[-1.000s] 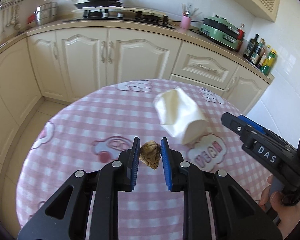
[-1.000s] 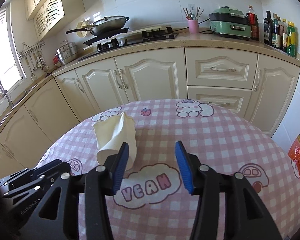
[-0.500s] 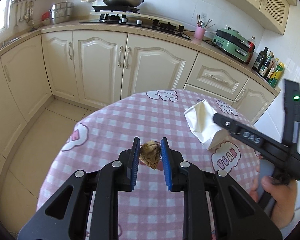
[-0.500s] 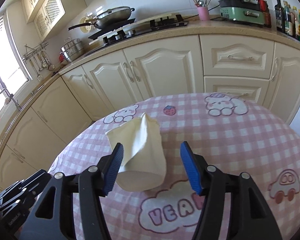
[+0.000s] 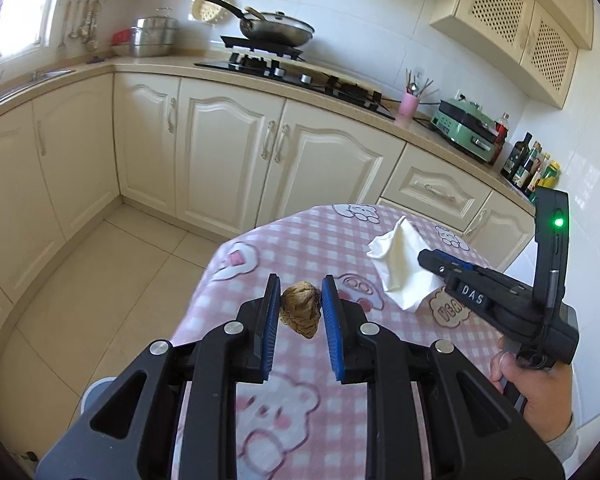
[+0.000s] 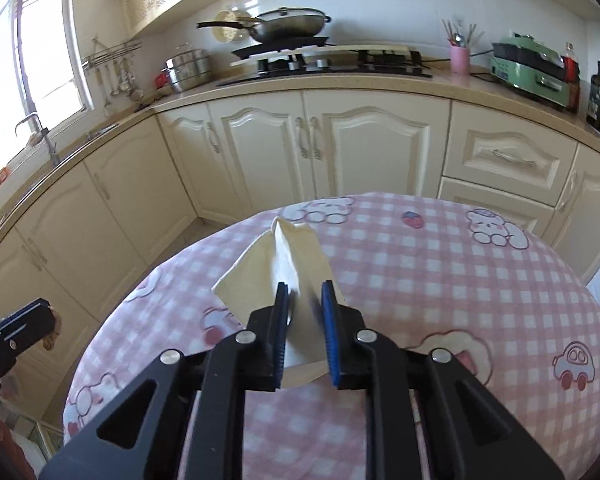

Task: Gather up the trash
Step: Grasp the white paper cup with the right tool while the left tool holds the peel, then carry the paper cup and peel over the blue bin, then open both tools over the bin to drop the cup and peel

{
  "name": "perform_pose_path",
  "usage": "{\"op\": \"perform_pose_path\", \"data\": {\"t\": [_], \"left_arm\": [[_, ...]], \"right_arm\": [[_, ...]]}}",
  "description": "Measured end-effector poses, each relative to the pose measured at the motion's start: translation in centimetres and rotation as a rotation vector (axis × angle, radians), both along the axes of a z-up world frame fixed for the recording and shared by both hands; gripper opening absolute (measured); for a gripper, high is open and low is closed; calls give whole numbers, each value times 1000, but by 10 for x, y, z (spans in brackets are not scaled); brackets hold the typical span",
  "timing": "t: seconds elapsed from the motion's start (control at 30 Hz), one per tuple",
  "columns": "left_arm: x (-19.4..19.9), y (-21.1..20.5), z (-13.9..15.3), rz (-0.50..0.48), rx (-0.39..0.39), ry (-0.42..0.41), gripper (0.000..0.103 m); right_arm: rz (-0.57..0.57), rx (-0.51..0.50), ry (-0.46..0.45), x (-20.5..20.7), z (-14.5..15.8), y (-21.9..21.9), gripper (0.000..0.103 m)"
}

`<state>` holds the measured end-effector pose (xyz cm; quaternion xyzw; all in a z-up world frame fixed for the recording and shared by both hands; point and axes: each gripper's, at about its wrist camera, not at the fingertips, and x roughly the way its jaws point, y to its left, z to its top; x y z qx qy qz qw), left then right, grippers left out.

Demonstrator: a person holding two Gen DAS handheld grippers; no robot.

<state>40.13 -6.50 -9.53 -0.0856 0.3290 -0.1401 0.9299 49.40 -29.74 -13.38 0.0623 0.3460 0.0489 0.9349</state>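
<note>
right tool closing on napkin

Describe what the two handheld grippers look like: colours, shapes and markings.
Both the left gripper and the right gripper are black angular frames with silver pivot bolts and blue ribbed pads on the jaws. From the left wrist view, the right one bears white "DAS" lettering and a green light. A grey sleeve cuff shows.

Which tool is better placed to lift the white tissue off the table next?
Right. The right tool is closing on the tissue, which sits between its pads; the left tool already holds a walnut shell.
</note>
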Motion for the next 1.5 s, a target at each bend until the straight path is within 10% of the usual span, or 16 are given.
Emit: {"op": "perform_pose_path", "data": {"t": [0.57, 1.17, 1.33, 1.5], "left_arm": [[-71, 131, 0, 233, 75, 0, 20], [-58, 234, -72, 401, 73, 153, 21], [-49, 239, -81, 435, 79, 166, 54], [-55, 246, -86, 466, 91, 174, 65]], "right_arm": [[320, 41, -49, -76, 22, 205, 16], [400, 17, -18, -69, -27, 333, 16], [386, 18, -12, -61, -35, 339, 16], [391, 19, 7, -57, -42, 345, 16]]}}
